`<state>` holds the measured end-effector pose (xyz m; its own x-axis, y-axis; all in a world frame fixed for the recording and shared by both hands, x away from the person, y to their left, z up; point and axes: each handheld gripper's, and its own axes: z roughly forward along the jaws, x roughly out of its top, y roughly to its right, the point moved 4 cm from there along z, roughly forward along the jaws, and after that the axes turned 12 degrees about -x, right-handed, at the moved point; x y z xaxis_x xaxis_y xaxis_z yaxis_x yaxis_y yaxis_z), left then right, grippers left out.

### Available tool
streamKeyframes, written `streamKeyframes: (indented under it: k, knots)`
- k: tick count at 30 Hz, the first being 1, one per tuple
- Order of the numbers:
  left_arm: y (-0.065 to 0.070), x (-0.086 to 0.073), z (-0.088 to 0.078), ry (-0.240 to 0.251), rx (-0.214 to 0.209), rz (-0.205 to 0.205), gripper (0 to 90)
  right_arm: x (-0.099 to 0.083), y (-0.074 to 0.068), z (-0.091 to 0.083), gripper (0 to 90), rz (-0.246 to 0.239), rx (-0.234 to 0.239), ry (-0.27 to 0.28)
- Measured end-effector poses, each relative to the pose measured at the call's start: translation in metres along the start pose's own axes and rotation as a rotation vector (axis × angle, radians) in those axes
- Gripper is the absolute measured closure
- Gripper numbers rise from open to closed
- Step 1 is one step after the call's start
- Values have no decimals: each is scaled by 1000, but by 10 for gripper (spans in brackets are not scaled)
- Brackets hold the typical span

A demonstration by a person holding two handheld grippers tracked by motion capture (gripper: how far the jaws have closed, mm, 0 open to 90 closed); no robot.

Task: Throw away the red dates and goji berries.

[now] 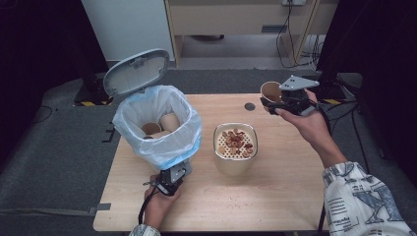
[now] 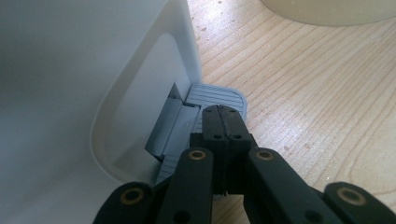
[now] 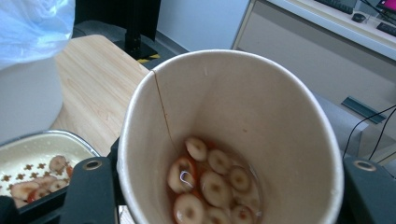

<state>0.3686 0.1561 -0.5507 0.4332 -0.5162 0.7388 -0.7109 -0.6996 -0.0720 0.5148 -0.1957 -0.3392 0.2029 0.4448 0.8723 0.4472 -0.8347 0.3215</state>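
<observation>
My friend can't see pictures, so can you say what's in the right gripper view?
A paper cup held in the right tool has round fruit slices sitting in a little reddish liquid at its bottom. Behind it are a wooden table, a strainer tub holding more slices, and a white bin's plastic liner.

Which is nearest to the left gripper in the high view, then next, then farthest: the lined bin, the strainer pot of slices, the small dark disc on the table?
1. Lined bin, right at the left gripper, left side.
2. Strainer pot, table middle.
3. Dark disc, far edge.
</observation>
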Motion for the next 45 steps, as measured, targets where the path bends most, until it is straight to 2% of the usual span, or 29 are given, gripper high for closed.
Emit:
streamKeyframes:
  k: [5,8,11,16,27,33,34,37,39,41,42,45]
  knots:
    - [0,0,0,-3,0,2,895,7,-12,0,349,-44,23,11]
    - [0,0,0,3,0,-1,895,11,-15,0,349,-55,12,11]
    - [0,0,0,2,-1,0,895,16,-24,0,349,-111,17,28]
    - [0,0,0,1,2,2,895,14,-26,2,350,-154,-9,27]
    - [1,0,0,0,4,2,895,16,-37,-1,355,-224,-1,65]
    - [1,0,0,-1,4,3,895,19,-39,-3,355,-248,-17,70]
    - [1,0,0,-1,4,3,895,21,-41,-5,355,-277,-18,72]
    - [1,0,0,-1,4,3,894,21,-40,-5,355,-290,-22,70]
    - [1,0,0,-1,5,3,895,22,-37,-6,355,-275,-31,68]
    - [1,0,0,0,5,-2,894,22,-38,-6,355,-285,-37,68]
    - [1,0,0,0,7,-2,895,23,-42,-7,355,-311,-29,68]
    - [1,0,0,1,11,-8,895,23,-43,-7,355,-326,-29,68]
